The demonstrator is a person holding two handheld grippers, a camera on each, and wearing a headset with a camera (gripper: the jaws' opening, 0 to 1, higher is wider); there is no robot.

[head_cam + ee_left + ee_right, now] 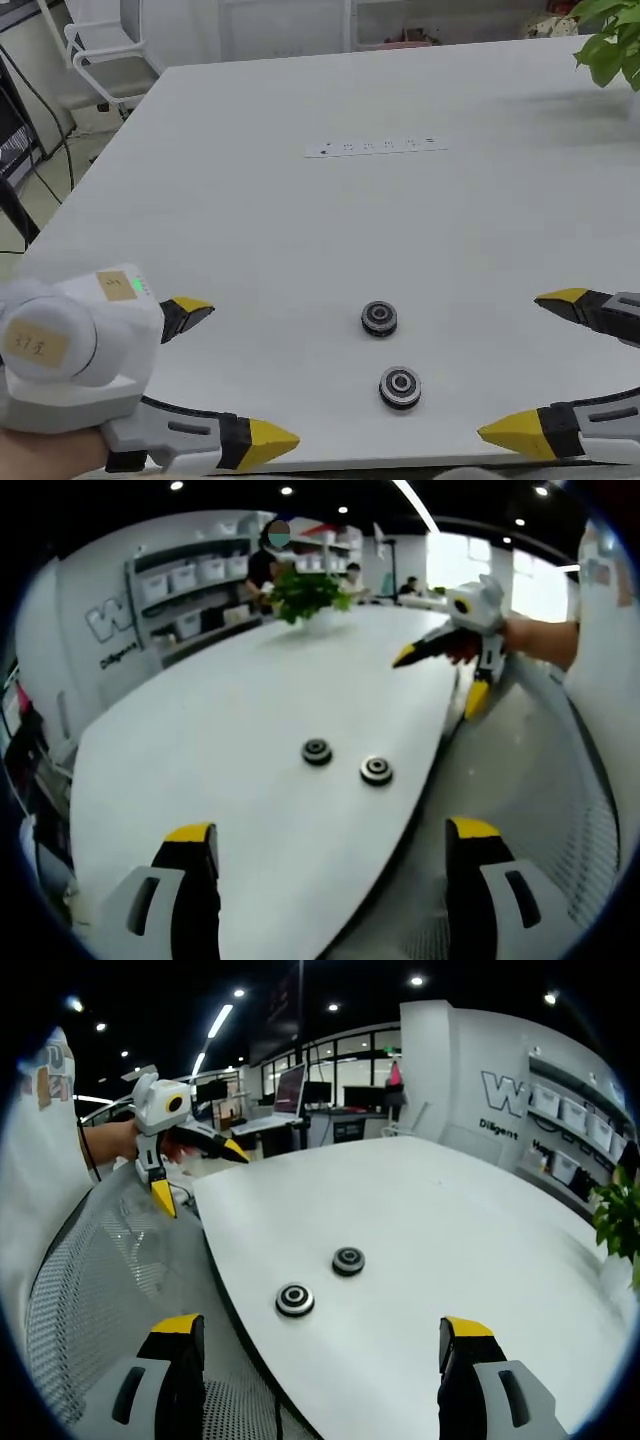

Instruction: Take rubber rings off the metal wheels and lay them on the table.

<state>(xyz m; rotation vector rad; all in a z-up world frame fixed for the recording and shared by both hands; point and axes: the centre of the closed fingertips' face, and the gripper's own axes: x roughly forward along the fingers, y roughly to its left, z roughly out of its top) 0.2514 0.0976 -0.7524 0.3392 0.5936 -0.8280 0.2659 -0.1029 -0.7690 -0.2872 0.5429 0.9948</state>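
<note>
I have two metal wheels lying flat on the white table (300,220), in the gap between my two tongs. The nearer wheel (400,387) sits close to the table's front edge, about level with the lower tips of both tongs. Its black rubber ring (384,392) is seated around the rim. The farther wheel (379,318) lies just beyond it, apart from it and a touch toward the left tongs (235,375), and its ring is on as well. Nothing touches either wheel.

The left tongs hover off to one side of the wheels with jaws spread wide and nothing between them, and my hand (50,455) is under the grip. The right tongs (532,365) face them from the other side, jaws equally wide apart and holding nothing. The wheels lie somewhat nearer to these.

Well ahead of both tongs, a flush socket panel (375,147) is set into the tabletop. Green plant leaves (610,40) show far beyond the right tongs, and a white chair (100,50) stands past the table beyond the left tongs.
</note>
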